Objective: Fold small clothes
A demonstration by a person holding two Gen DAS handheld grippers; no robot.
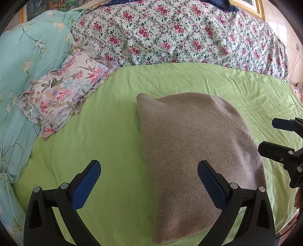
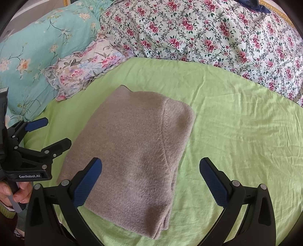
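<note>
A beige knit garment [image 1: 195, 151] lies folded into a thick rectangle on the green sheet [image 1: 106, 132]; it also shows in the right wrist view [image 2: 130, 151]. My left gripper [image 1: 149, 170] is open and empty, held above the garment's left edge. It appears at the left of the right wrist view [image 2: 56, 132]. My right gripper [image 2: 151, 170] is open and empty above the garment's near right edge. It appears at the right edge of the left wrist view [image 1: 269, 134].
A small floral pillow [image 1: 62, 92] lies at the left of the green sheet [image 2: 236, 132]. A turquoise floral quilt [image 1: 24, 62] is piled further left. A rose-patterned duvet [image 1: 180, 34] is heaped along the back. A gold picture frame [image 1: 251, 7] hangs behind.
</note>
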